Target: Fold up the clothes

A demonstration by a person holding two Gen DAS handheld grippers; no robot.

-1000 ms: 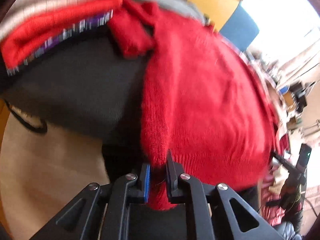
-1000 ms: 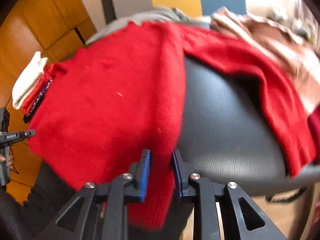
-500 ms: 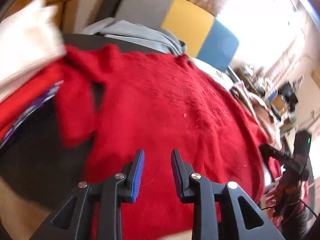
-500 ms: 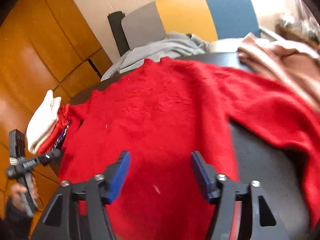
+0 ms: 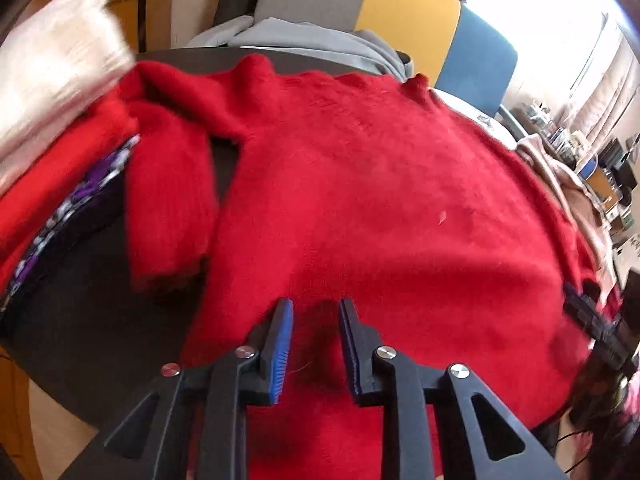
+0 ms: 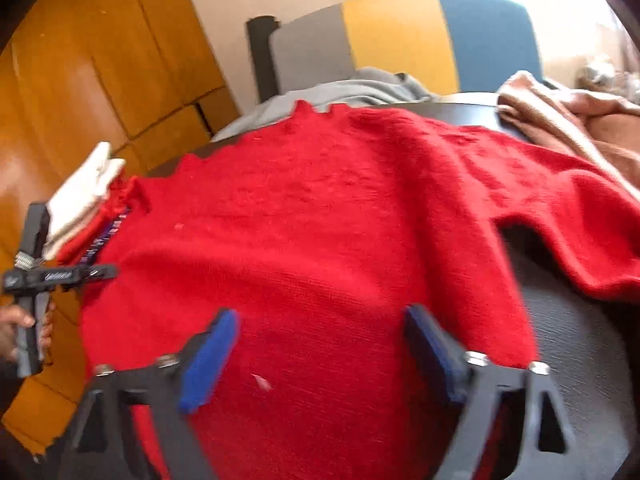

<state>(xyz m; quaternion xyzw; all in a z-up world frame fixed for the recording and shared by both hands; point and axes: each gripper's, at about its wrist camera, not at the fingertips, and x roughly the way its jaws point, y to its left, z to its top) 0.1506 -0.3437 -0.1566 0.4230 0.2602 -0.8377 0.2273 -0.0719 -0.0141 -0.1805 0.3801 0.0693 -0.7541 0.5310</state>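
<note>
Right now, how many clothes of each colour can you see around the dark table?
Red: 2, the fuzzy red knit sweater spread flat and a folded red garment in the stack.
Cream: 1, the folded cream knit topping that stack.
Grey: 1, the crumpled grey garment.
Tan: 1, the tan-pink garment.
Total: 5.

Both wrist cams sit low and close over the red sweater, looking fwd along their fingers toward the colour-block chair. Left cam is at the hem's left side, right cam at its right; both views share sweater, chair, folded stack
</note>
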